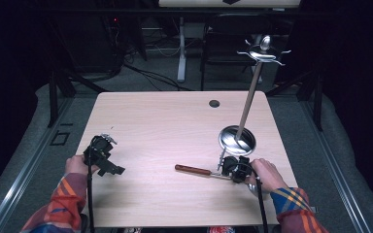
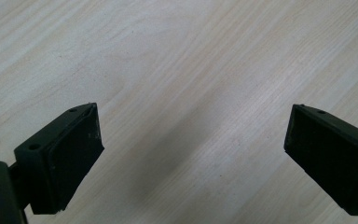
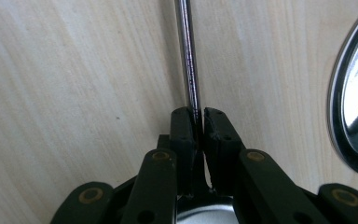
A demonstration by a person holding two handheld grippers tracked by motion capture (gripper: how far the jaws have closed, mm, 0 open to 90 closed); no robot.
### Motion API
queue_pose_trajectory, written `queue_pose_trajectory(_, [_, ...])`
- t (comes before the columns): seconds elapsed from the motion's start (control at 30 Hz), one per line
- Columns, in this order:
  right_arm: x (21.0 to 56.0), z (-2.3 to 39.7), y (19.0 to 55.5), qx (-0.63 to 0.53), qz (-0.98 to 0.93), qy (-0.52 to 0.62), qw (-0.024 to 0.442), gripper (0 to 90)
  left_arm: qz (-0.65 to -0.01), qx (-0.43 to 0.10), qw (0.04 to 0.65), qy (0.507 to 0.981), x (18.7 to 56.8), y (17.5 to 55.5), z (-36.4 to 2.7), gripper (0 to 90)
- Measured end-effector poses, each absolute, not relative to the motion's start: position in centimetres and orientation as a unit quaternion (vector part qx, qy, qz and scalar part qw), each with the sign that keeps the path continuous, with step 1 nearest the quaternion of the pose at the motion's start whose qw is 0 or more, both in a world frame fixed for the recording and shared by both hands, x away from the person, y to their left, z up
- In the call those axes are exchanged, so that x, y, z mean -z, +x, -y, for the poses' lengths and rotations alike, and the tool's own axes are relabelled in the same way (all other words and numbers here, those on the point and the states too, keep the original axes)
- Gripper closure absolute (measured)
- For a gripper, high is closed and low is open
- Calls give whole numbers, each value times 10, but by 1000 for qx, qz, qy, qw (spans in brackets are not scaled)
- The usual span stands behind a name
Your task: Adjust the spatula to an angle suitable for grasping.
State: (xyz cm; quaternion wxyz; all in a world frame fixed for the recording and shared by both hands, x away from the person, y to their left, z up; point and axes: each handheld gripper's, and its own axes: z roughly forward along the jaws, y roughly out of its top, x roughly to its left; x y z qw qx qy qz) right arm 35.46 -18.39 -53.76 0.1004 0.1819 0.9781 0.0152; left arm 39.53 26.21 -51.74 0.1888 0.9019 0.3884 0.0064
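Between right claw (image 3: 199,116) jaws: utensil's metal shaft (image 3: 188,56), clamped.

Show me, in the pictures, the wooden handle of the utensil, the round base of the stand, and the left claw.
wooden handle (image 1: 192,169), high view, middle of handle.
stand base (image 1: 230,137), high view, bare shiny rim.
left claw (image 2: 193,140), left gripper view, between the open fingertips.

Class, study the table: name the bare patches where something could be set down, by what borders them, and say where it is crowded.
Free: the far half of the table, from its left edge to the cable hole; also the middle, between the left gripper and the wooden-handled utensil. Crowded: the near right, where the right gripper clamps that utensil beside the stand's round base.
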Motion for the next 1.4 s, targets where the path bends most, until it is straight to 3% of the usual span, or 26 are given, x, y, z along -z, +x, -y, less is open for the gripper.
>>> queue_pose_trajectory(0.4, [538, 188, 360, -17, -969, 222, 106, 828, -387, -6, 189, 902, 517, 396, -262, 39])
queue_pose_trajectory(0.77, [531, 187, 363, -47, -964, 241, 105, 708, -387, -4, 188, 903, 518, 396, -262, 39])
queue_pose_trajectory(1.4, [525, 159, 370, -56, -965, 227, 115, 640, -386, -4, 186, 903, 518, 396, -261, 39])
